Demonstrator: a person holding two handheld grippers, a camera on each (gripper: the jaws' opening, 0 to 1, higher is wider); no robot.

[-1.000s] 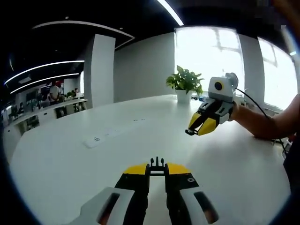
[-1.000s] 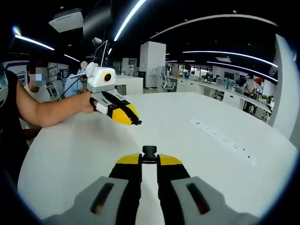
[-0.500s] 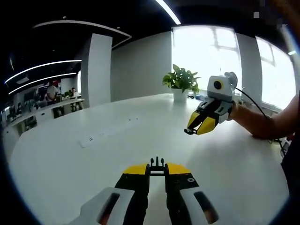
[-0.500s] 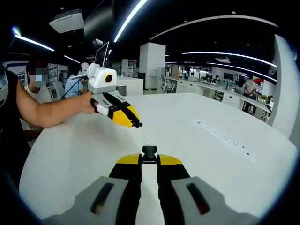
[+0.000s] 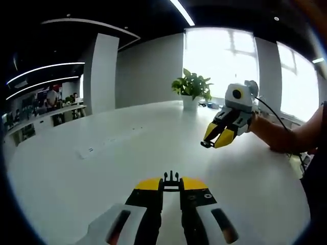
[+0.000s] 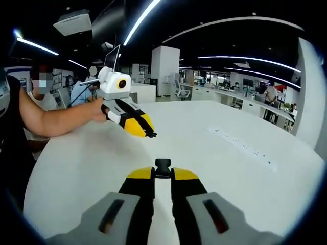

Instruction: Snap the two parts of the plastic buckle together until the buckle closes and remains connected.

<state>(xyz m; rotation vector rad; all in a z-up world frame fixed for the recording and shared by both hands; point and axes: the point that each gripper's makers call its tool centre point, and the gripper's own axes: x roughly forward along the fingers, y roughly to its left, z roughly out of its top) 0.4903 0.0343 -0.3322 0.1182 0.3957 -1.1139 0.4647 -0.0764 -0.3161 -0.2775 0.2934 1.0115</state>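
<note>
Both buckle halves are off the table and held up in the air, one per gripper, well apart.

Left gripper (image 5: 171,185), bottom centre of the left gripper view: jaws pressed together on the pronged buckle half (image 5: 171,178), whose small black tines poke up just past the yellow tips. Right gripper (image 6: 162,172), bottom centre of the right gripper view: jaws clamped on the socket buckle half (image 6: 163,165), a short black block w/ a squared end sticking out of the tips.

Cross-views: the right gripper sits right of centre in the left gripper view, pointing down-left, w/ a dark bit at its tip, prob. the socket, too small to be sure. The left gripper sits upper left of centre in the right gripper view, pointing down-right, a forearm behind it.

Handling, as judged: both parts tiny, light, rigid moulded plastic, smooth and likely slippery under the pads. Side tines on the pronged half should flex a bit, then spring back to latch; thin, so could bend or snap if forced in crooked. Best hold is what's shown: pinch the rear/strap end of each half, leave tines and socket mouth free. A grip too near the tines would stop them flexing. Little material is in the jaws, so either half may twist when pushed; the axes need lining up first.

White table (image 5: 102,168) lies below, potted plant (image 5: 191,89) at its far edge, upper centre of the left gripper view.
</note>
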